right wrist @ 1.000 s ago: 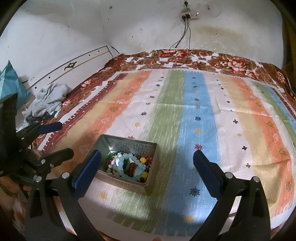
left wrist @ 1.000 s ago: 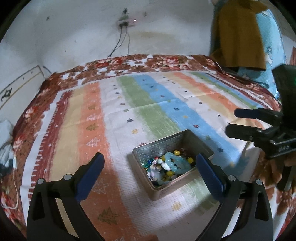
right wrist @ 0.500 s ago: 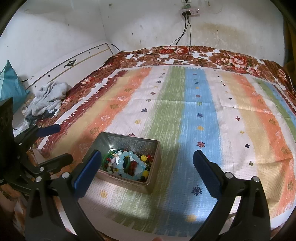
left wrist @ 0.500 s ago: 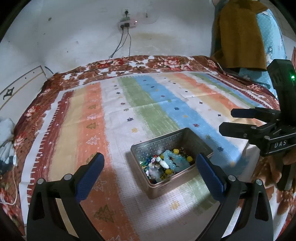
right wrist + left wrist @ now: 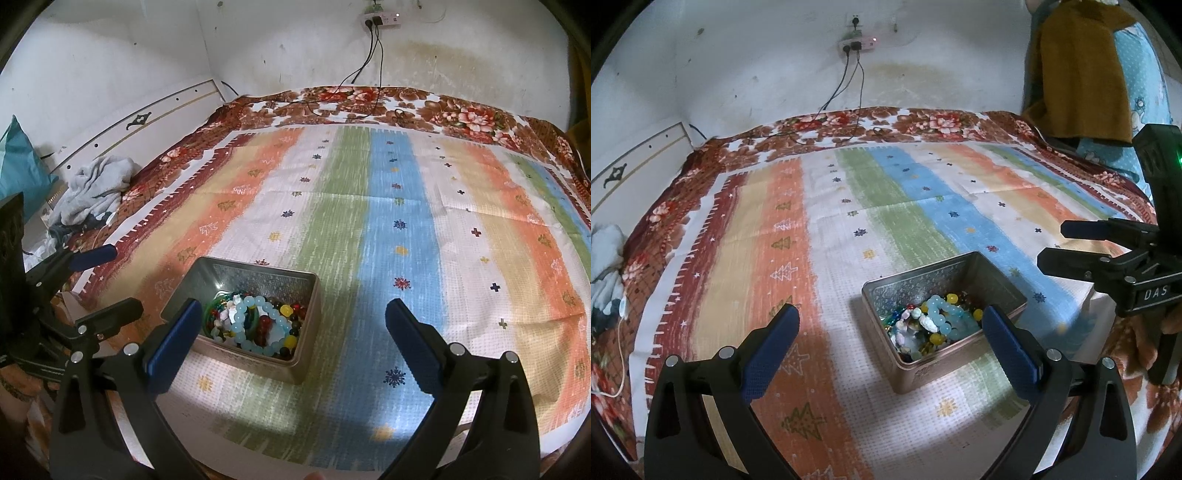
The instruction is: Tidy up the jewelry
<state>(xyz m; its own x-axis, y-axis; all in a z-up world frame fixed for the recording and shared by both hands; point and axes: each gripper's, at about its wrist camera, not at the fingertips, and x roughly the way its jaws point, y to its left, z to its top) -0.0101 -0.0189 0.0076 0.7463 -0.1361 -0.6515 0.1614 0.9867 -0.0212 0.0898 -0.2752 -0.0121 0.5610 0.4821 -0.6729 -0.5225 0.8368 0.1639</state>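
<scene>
Striped woven cloth (image 5: 388, 229) in orange, green, blue and cream covers a bed with a floral brown border; a stained white wall (image 5: 757, 74) stands behind, carrying a socket strip with cables hanging down. On the cloth sits an open rectangular metal tin (image 5: 945, 321), heaped with tangled beaded jewelry (image 5: 255, 325) — a pale blue bead bracelet (image 5: 258, 332) lies on top. Left gripper (image 5: 890, 345) and right gripper (image 5: 290, 343) both hover near the tin, tongs wide apart, holding nothing. Risks, as judged: strands are interlocked, so lifting one may drag others out and scatter beads over the cloth; the light tin may slide or tip on the soft bedding if a finger catches its rim — the two grippers, close together, may also collide.
</scene>
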